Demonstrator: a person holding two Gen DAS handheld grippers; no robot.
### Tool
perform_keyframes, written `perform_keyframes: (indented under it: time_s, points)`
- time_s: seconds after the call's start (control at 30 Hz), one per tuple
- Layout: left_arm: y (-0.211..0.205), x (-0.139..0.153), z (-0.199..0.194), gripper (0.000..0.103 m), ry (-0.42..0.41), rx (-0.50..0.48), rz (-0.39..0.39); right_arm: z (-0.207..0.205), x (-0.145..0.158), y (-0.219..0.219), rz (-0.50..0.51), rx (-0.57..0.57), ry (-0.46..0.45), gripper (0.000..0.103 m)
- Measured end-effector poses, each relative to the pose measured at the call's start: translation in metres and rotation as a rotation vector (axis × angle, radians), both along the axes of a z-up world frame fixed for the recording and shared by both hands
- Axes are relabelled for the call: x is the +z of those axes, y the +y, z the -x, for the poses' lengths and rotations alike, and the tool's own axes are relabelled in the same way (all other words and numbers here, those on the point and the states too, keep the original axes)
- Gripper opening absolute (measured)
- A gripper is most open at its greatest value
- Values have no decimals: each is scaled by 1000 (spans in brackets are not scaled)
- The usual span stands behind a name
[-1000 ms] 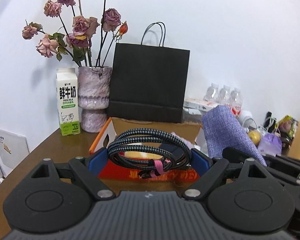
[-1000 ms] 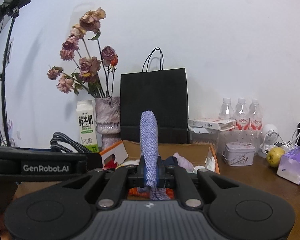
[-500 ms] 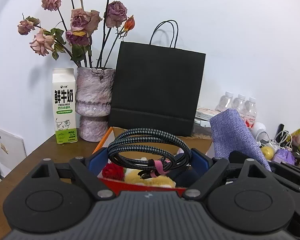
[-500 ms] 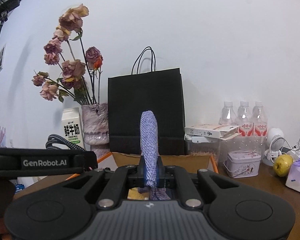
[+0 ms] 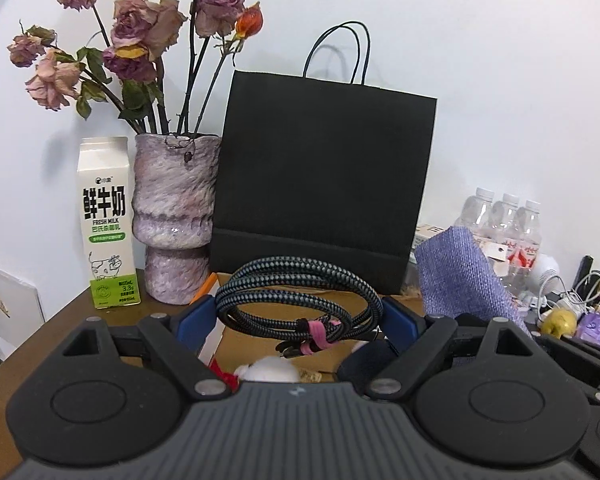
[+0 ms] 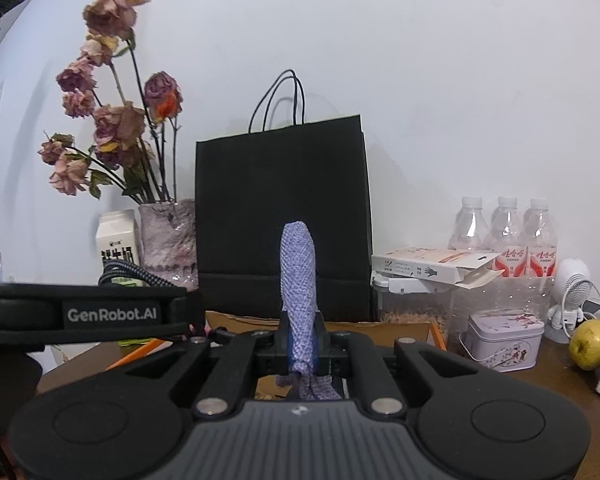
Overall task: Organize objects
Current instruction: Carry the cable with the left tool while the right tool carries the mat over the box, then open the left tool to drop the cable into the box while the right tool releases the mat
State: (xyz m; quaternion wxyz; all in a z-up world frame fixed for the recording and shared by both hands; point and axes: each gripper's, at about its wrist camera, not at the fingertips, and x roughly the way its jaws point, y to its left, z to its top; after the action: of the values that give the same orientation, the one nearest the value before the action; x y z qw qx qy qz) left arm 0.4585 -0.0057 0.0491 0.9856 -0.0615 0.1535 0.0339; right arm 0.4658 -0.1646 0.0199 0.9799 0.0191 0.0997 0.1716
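Over cardboard box (image 5: 260, 344): L gripper (image 5: 298, 316) fingers pinch coiled cable (image 5: 300, 300), R gripper (image 6: 300, 340) pinches purple cloth (image 6: 298, 280).

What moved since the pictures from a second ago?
Both claws came closer to the black bag and over the cardboard box. Same as before: the left claw grips the coiled cable, the right claw grips the purple cloth, and nothing was let go.
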Motion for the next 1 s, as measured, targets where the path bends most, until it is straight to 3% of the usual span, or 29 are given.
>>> perform_keyframes:
  time_s: [0.4,0.57,0.6,0.63,0.67,0.73,1.0]
  points:
    - [9,-7,-47,89,10,12,-12,-50,-15,5,20,-4,56,8]
    - [11,-15,-63,95,19,6,-34,-65,-20,6,41,-40,82,16]
    - [12,-17,-65,103,19,17,-40,-68,-22,6,51,-45,90,22]
    - [14,-18,-67,103,15,27,-42,-70,-23,5,54,-54,98,41]
    - [16,-19,-67,103,12,34,-42,-71,-24,4,53,-67,101,67]
    - [20,-20,-70,103,29,32,-32,-72,-25,2,57,-100,97,100]
    - [23,-25,-72,103,58,38,-36,-75,-28,1,60,-100,136,103]
